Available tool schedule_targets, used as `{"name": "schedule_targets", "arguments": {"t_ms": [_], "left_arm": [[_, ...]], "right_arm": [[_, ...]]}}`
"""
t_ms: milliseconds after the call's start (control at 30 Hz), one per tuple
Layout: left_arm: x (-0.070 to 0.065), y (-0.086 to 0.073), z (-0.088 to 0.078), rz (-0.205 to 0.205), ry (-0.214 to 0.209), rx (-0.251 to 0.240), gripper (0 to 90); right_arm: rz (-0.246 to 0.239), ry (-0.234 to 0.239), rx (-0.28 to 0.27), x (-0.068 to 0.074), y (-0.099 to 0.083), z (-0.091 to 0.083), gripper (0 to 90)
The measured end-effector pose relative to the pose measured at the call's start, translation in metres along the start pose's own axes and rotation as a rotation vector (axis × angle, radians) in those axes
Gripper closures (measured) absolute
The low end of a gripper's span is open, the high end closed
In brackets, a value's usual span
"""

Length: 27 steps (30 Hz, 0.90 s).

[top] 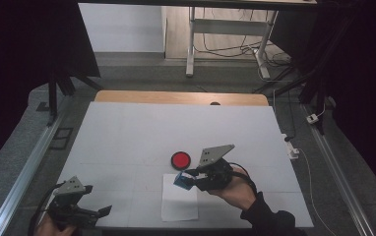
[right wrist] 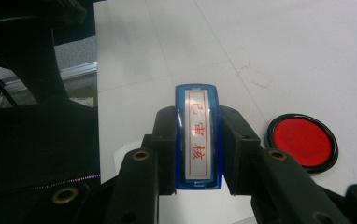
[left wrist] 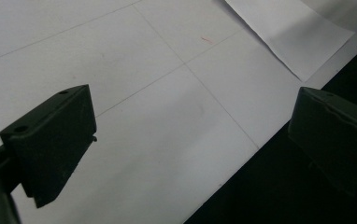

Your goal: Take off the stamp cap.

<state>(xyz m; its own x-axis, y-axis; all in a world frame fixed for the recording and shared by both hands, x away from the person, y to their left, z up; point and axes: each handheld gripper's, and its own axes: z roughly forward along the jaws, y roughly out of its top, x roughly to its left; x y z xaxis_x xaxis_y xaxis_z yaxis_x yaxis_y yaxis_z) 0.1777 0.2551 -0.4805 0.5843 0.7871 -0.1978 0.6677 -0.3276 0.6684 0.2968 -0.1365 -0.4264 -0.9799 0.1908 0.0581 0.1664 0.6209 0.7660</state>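
Note:
A blue stamp (right wrist: 198,137) with red characters on its white label sits clamped between the two black jaws of my right gripper (right wrist: 198,149), which is shut on it. From above, that gripper (top: 192,178) holds the blue stamp (top: 181,181) over the top edge of a white paper sheet (top: 179,206). A round red ink pad (top: 180,160) in a black case lies just beyond it, and it lies to the right of the jaws in the right gripper view (right wrist: 303,142). My left gripper (top: 102,211) rests at the near-left table edge, open, with nothing between its jaws (left wrist: 186,149).
The white table surface (top: 141,132) stretches far and left. A faint red stamp mark (right wrist: 253,74) lies on it past the stamp. The paper sheet's corner (left wrist: 284,35) reaches the table's near edge. Dark floor and metal rails flank the table.

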Motion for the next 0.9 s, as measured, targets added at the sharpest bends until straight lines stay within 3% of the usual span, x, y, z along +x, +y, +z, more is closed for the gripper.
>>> {"name": "schedule_targets", "arguments": {"t_ms": [233,467,900], "left_arm": [[0.0,0.003,0.0,0.031,-0.022,-0.032,0.1],[-0.002,0.008,0.007,0.071,-0.085,-0.052,0.0],[-0.013,0.031,0.017,0.14,-0.124,-0.1,0.0]], "right_arm": [[-0.007,0.003,0.001,0.001,0.0,-0.002,70.0],[-0.007,0.011,-0.001,-0.001,0.0,-0.003,70.0],[-0.045,0.042,0.004,-0.006,0.004,-0.004,70.0]]}}
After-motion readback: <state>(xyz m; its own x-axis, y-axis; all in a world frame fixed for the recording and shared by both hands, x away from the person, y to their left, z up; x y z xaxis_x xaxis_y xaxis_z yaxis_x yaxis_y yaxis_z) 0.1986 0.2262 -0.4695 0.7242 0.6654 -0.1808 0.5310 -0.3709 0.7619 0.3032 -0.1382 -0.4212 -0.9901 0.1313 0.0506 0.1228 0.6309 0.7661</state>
